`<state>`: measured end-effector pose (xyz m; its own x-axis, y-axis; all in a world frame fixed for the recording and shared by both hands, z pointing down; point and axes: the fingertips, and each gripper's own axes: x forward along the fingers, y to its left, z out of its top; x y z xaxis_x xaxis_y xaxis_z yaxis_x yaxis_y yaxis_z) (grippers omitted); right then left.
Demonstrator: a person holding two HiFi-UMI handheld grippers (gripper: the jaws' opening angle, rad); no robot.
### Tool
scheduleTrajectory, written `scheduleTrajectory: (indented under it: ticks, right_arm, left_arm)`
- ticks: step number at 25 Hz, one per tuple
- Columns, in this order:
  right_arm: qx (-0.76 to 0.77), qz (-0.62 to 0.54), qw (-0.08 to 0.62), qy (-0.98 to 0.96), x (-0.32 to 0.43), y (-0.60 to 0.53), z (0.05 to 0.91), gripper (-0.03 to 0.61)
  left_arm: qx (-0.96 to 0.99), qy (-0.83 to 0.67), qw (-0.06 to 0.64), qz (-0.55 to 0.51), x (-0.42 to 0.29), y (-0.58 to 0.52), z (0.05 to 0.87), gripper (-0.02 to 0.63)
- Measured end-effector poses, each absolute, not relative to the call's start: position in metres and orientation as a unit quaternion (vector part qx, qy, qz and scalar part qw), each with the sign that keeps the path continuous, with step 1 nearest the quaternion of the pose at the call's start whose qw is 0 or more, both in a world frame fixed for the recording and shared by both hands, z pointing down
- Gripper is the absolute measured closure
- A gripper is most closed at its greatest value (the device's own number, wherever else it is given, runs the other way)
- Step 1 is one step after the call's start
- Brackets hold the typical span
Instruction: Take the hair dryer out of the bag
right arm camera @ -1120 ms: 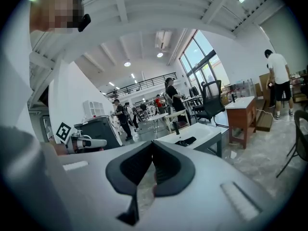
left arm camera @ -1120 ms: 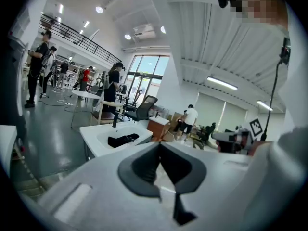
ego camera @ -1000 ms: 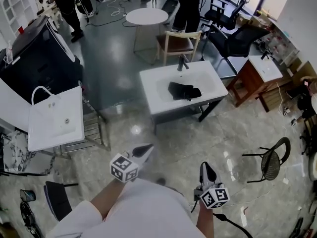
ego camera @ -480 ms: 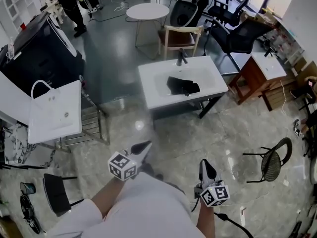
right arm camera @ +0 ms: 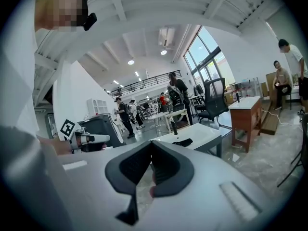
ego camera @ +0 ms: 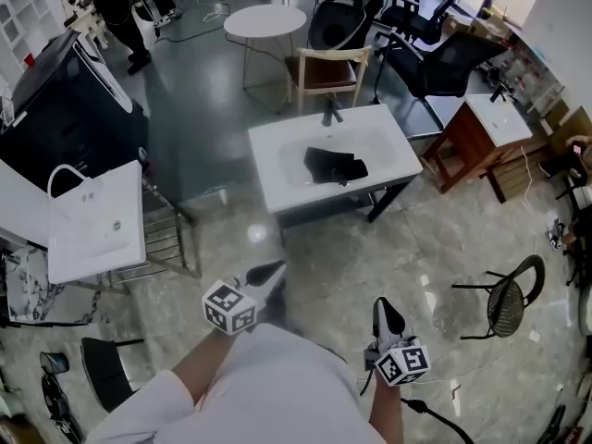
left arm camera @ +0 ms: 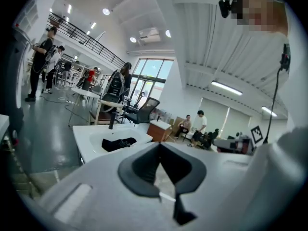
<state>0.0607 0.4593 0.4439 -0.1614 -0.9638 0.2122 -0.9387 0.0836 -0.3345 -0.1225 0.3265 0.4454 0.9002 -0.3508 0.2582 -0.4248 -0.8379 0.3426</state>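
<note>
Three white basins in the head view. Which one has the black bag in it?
The middle basin, with the dark faucet: the black bag lies in its bowl. The left basin and the wooden-cabinet basin show none.

light: bright, ceiling lamps and windows | glare: floor (ego camera: 254, 237) | edges: fisheye-warped, dark vignette

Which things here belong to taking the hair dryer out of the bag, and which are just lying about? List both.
For the job:
- black bag, lying in the white sink
- left gripper and right gripper, fingers shut, holding nothing
- no hair dryer in sight

Lying about:
- round table
- wooden chair
- office chair
- second sink
- wire chair
</note>
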Motion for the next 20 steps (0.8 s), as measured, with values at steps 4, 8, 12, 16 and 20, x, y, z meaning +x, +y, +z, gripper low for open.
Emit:
scheduleTrajectory:
  ticks: [4,8,12,16,20]
  right_arm:
    - [-0.656,-0.204,0.027,0.727,0.067,0.427,0.443,0.572]
    - [-0.66,-0.207,0.026,0.722,0.071,0.385,0.442,0.572]
    - [-0.661,-0.202,0.027,0.722,0.064,0.338,0.436,0.574]
    - [-0.664,-0.198,0.03,0.72,0.06,0.292,0.428,0.574]
    - [-0.678,-0.203,0.03,0.706,0.061,0.251,0.425,0.574]
  left_arm:
    - [0.956,-0.19,0.2,0.095,-0.111,0.291,0.446,0.615]
    - [0.958,-0.175,0.201,0.101,-0.104,0.25,0.447,0.614]
    - [0.961,-0.158,0.204,0.104,-0.105,0.202,0.447,0.614]
    - [0.963,-0.139,0.207,0.1,-0.101,0.153,0.441,0.614]
    - [0.967,-0.114,0.202,0.104,-0.096,0.112,0.44,0.615]
